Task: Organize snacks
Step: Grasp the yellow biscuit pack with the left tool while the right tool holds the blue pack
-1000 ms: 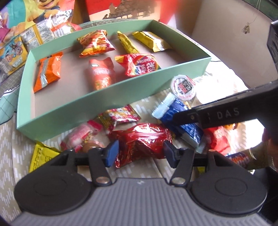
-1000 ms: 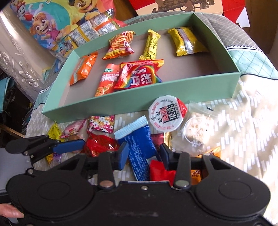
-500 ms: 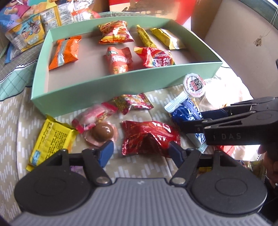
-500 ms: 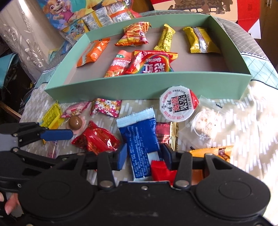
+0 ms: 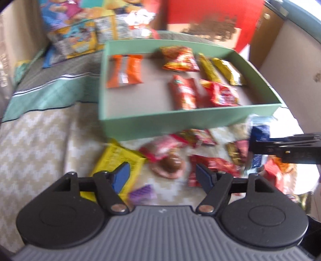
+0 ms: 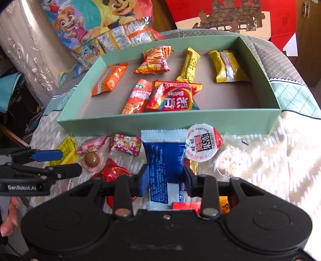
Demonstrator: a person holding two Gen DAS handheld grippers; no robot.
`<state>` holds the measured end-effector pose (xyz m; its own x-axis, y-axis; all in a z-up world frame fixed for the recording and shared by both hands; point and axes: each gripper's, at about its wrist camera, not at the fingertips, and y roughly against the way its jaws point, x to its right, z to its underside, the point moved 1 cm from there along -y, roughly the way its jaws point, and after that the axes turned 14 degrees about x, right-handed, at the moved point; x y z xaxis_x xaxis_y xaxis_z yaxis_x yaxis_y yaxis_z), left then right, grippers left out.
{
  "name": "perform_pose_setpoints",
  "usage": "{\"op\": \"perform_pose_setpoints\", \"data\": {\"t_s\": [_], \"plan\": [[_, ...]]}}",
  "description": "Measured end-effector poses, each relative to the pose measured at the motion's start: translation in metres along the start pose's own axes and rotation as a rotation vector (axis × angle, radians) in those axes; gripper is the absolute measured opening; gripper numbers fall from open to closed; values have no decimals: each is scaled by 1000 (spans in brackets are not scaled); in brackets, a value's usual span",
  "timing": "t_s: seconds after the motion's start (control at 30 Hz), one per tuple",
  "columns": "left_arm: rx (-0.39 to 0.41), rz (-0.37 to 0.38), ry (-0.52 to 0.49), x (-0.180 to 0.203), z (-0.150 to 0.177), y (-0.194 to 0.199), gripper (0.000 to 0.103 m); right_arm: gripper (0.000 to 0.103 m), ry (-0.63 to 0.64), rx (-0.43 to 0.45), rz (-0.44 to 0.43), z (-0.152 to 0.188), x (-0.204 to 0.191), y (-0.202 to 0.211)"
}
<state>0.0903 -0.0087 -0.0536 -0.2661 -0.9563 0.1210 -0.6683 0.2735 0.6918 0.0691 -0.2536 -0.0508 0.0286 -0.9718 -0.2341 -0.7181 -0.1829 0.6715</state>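
A mint green box (image 6: 200, 118) holds several snack packets, among them a Skittles bag (image 6: 174, 97). Loose snacks lie in front of it on the patterned cloth. My right gripper (image 6: 165, 176) is shut on a blue packet (image 6: 164, 160), its pads pressing both sides. My left gripper (image 5: 162, 173) is open and empty above a brown chocolate sweet (image 5: 170, 164), between a yellow packet (image 5: 118, 158) and a red foil packet (image 5: 212, 166). The left wrist view is blurred. The left gripper also shows at the left of the right wrist view (image 6: 58, 162).
A round jelly cup (image 6: 201, 142), a clear bag (image 6: 228, 162), a floral packet (image 6: 124, 144) and a pink sweet (image 6: 91, 146) lie before the box. Cartoon snack bags (image 6: 112, 40) and a red gift box (image 6: 230, 18) stand behind it.
My right gripper has closed on the blue packet and lifted it slightly. My left gripper has swung left, away from the red foil packet toward the chocolate sweet and yellow packet.
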Motion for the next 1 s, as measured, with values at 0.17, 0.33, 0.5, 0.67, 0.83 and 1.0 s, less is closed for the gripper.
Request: {"op": "perform_pose_setpoints", "data": {"t_s": [0.17,0.33,0.5,0.67,0.83,1.0], "plan": [[-22,-94,19,-39,6,-3,72,24,-2,-2,-11,-4,-6,0],[-54,-105,-40,-42,13,-19,73,22,12,-27,-4,-3,-12,-5],[-57,-69,-97,-28,14,-28,49,27,-20,-55,36,0,-8,-9],[-52,-80,-28,-26,14,-26,47,40,-21,-57,57,2,-9,-15],[-43,-72,-17,-27,15,-23,48,44,-3,-70,73,5,-18,-27],[-44,-80,-8,-32,14,-25,63,52,54,-54,102,1,-32,-38]]}}
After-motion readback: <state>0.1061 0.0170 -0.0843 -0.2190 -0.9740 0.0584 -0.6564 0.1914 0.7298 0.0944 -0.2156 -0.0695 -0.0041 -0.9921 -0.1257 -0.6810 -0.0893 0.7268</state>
